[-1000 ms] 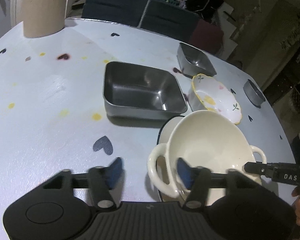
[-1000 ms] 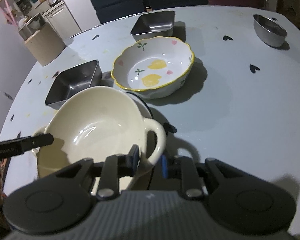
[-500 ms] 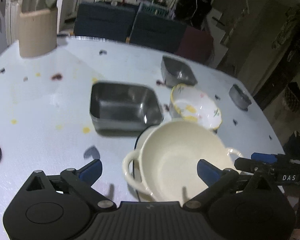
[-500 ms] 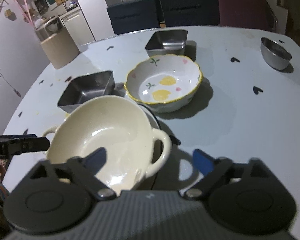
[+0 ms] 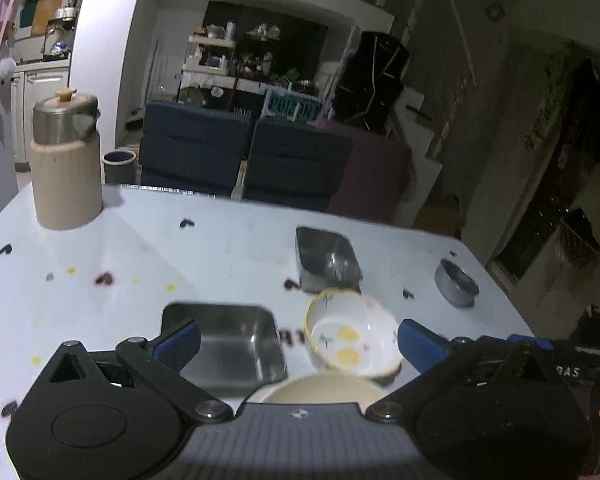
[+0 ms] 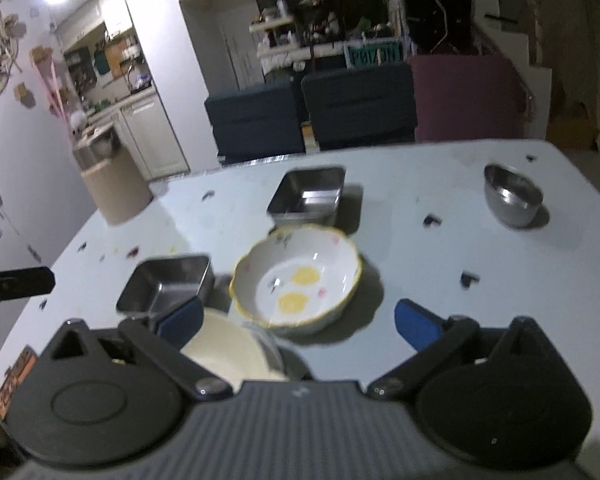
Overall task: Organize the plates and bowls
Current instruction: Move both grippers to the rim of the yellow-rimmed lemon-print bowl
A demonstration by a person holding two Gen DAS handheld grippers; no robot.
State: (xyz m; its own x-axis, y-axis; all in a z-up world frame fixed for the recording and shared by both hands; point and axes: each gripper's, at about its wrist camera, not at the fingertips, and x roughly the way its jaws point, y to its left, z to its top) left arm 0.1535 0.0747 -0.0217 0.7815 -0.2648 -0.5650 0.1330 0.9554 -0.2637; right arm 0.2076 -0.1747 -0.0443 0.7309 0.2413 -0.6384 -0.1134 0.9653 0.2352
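Release complete: both tongs, left tongs (image 5: 298, 338) and right tongs (image 6: 298, 318), now gape wide and empty, lifted off the cream bowl (image 5: 320, 388), which sits on the desk (image 6: 440, 264) just beside the flowered bowl (image 6: 296, 280); next dish awaits.

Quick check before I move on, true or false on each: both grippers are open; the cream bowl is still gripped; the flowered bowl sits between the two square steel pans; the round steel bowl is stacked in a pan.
1. Both grippers are open. True: left gripper and right gripper stand wide, nothing between the pads.
2. The cream bowl is gripped. False: it sits free below both.
3. The flowered bowl sits between the near pan and far pan. True.
4. The round steel bowl is stacked in a pan. False: it stands alone, far right.
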